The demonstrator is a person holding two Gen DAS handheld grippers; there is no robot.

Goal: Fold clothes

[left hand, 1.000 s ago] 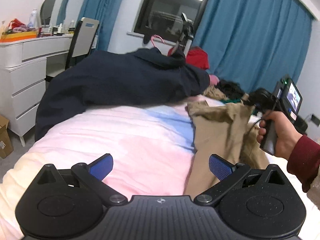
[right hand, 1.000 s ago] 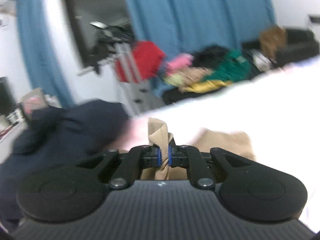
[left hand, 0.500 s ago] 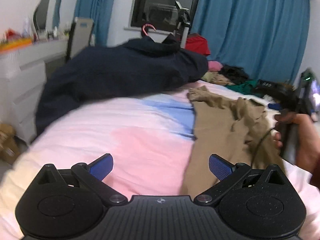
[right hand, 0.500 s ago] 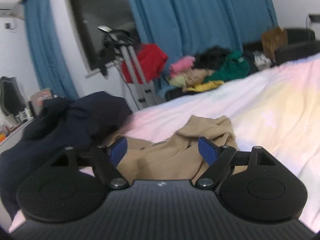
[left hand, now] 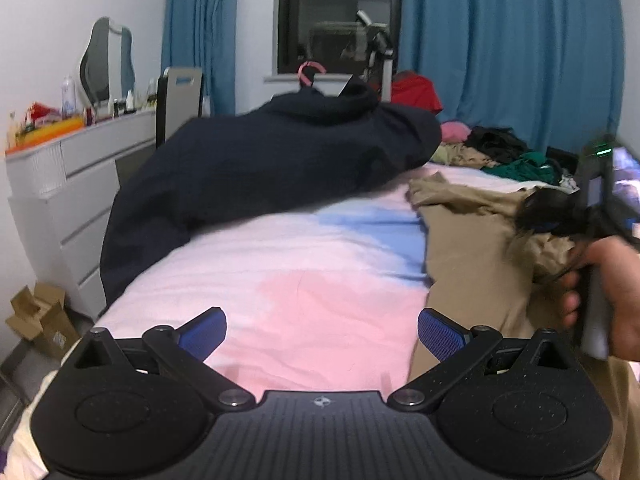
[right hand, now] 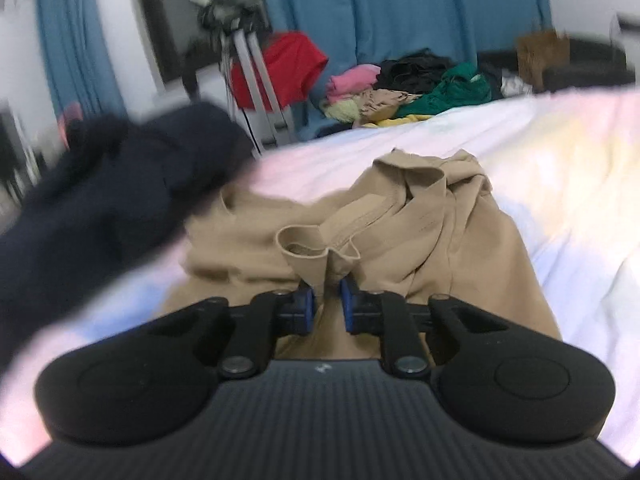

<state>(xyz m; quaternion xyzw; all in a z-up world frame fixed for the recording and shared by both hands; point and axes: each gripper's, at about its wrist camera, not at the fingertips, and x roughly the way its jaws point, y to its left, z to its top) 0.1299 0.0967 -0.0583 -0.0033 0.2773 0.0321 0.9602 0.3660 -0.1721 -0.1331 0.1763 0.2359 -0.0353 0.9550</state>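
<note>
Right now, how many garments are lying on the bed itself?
2: a dark navy hoodie on the bed's far left, and a tan garment pinched by the right gripper. Others may be hidden.

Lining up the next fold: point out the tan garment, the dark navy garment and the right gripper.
tan garment (right hand: 460, 240): right wrist view, on its bunched upper cloth.
dark navy garment (left hand: 260, 168): left wrist view, on its broad middle.
right gripper (right hand: 327, 308): right wrist view, between the fingertips pinching a tan fold.
</note>
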